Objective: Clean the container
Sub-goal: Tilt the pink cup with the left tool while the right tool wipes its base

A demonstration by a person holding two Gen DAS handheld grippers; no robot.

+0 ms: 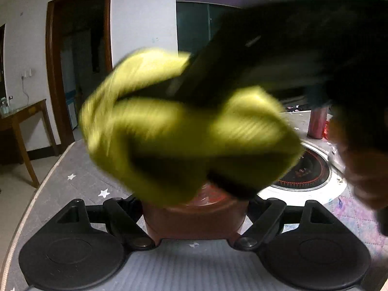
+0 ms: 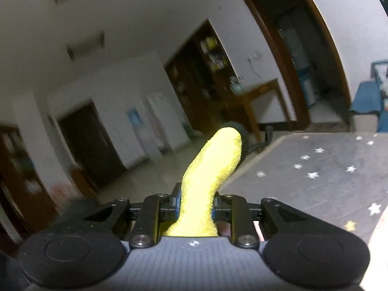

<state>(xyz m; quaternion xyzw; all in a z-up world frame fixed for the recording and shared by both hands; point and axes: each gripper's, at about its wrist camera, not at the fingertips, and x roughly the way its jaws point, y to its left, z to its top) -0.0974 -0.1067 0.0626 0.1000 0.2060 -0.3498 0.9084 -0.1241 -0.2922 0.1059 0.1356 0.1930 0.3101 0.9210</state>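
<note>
Judging by the lie of things, the wiping step is in hand: the cloth is carried above the container and has not yet been pressed inside it.

At the lower centre of the left wrist view, a reddish-brown container point(image 1: 194, 220) is seated between the fingers of the left gripper point(image 1: 194, 228), whose jaws are set partway apart and appear closed on its sides, though the pads themselves are hidden. Directly above its mouth, across the middle of the frame, a yellow microfibre cloth point(image 1: 184, 131) is seen, heavily blurred, with the dark body of the right gripper point(image 1: 278, 55) entering from the upper right.

In the right wrist view, the same cloth point(image 2: 208, 177) is pinched at the bottom centre by the right gripper point(image 2: 195, 212), its jaws drawn narrow upon it. A grey star-printed tablecloth point(image 2: 315, 169) is seen at the right.

For the next move, the cloth is likely to be lowered into the mouth and rubbed round the inner wall while the container is held steady.
</note>
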